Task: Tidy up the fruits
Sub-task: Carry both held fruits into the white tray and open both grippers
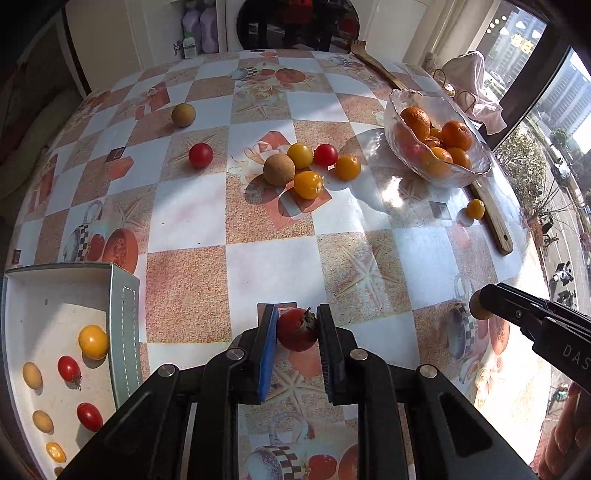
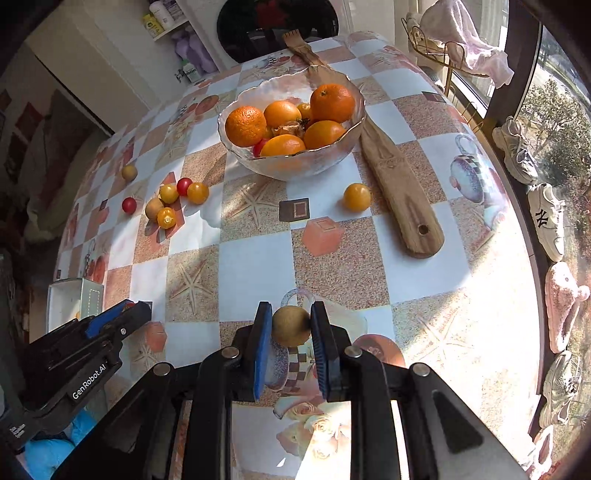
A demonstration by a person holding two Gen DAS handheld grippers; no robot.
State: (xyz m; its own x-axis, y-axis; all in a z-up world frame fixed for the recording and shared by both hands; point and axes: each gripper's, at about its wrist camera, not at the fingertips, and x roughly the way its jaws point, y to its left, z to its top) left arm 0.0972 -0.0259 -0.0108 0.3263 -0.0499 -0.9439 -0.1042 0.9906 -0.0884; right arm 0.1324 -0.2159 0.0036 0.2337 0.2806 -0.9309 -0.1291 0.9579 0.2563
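My left gripper (image 1: 296, 325) is shut on a red cherry tomato (image 1: 297, 329) above the near table. My right gripper (image 2: 289, 325) is shut on a brown longan (image 2: 290, 325); it shows at the right of the left wrist view (image 1: 480, 308). A white box (image 1: 55, 295) at the lower left holds red and yellow tomatoes and longans. Loose fruit lies mid-table: a cluster of yellow tomatoes, a red tomato and a longan (image 1: 279, 169), a lone red tomato (image 1: 201, 155), a lone longan (image 1: 183, 115), and a yellow tomato (image 2: 357, 197) by the board. A glass bowl (image 2: 343, 147) holds oranges.
A long wooden board (image 2: 399, 195) lies under and beside the bowl at the right. The table carries a checkered cloth (image 1: 266, 266). A window and shoes (image 2: 546, 221) run along the right edge. Bottles (image 1: 199, 29) stand beyond the far edge.
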